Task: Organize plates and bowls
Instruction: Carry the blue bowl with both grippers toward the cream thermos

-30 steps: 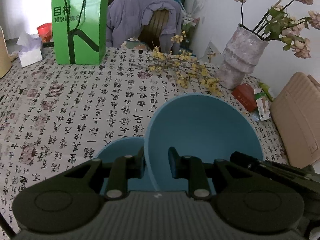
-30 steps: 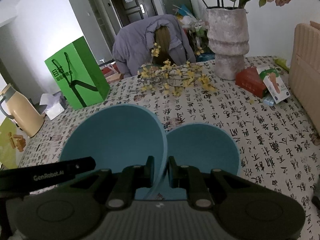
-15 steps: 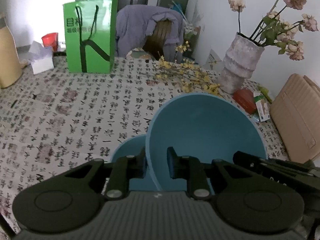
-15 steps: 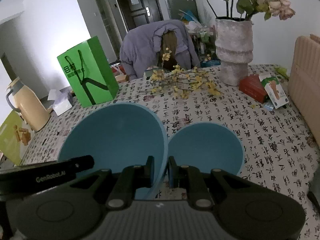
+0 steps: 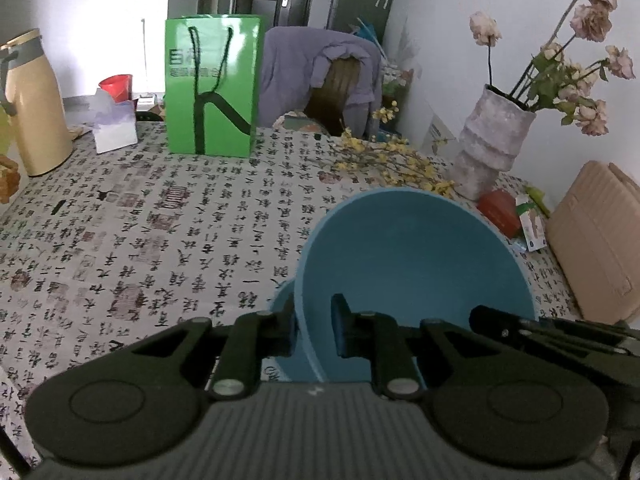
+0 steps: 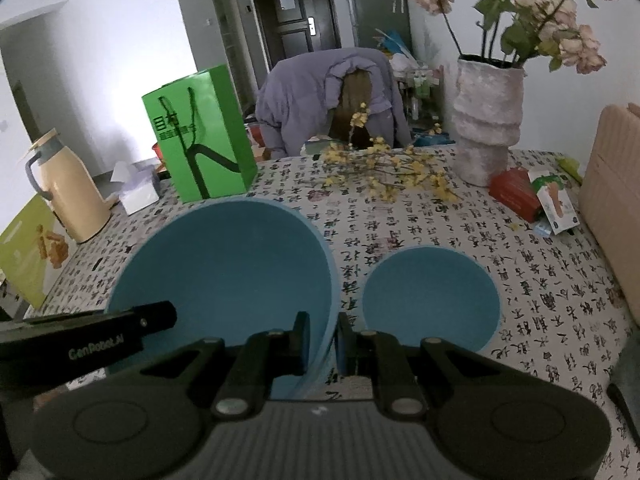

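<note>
**Two-handed carry of the large bowl above the table**

You hold the large blue bowl (image 6: 224, 276) by its rim from both sides — the right gripper (image 6: 322, 338) is clenched on the edge nearest the small blue bowl (image 6: 430, 300), and the left gripper (image 5: 314, 330) straddles the opposite edge, its jaws having just been closing on the rim between them. The large bowl appears clear of the patterned tablecloth (image 5: 160, 240); the small bowl sits on the cloth just beside it, partly hidden behind the rim in the left view. Keep both wrists at one height so the bowl stays level, and move the two hands together — a lag on either side would probably twist the thin rim out of a pinch. If nesting is intended, centre one bowl over the other before lowering.
</note>
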`<state>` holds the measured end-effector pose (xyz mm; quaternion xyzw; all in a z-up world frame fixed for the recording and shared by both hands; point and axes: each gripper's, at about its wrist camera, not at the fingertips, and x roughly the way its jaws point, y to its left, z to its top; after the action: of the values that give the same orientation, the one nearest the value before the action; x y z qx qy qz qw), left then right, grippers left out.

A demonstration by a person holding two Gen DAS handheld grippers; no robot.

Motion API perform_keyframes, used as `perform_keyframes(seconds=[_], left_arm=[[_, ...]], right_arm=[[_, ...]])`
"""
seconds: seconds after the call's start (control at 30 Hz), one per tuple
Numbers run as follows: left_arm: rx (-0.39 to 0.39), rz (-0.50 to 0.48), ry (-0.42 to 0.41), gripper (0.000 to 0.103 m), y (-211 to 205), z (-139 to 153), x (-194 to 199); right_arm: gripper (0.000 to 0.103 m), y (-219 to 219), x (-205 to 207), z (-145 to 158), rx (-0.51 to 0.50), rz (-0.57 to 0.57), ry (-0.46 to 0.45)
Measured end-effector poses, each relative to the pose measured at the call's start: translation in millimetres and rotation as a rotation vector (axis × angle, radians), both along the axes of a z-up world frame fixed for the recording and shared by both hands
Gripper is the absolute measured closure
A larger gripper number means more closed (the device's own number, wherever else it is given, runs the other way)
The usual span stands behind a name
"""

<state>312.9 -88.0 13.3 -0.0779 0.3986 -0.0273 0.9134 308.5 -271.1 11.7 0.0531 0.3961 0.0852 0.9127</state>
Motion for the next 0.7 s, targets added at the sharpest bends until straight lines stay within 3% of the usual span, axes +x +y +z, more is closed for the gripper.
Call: perform_keyframes(seconds=[0.7], left_arm=[[-0.021, 0.088, -0.022, 0.086, 72.2, 6.0, -35.7]], right_arm=[[0.090, 70.0, -20.5, 9.7, -0.009, 0.095, -0.018]])
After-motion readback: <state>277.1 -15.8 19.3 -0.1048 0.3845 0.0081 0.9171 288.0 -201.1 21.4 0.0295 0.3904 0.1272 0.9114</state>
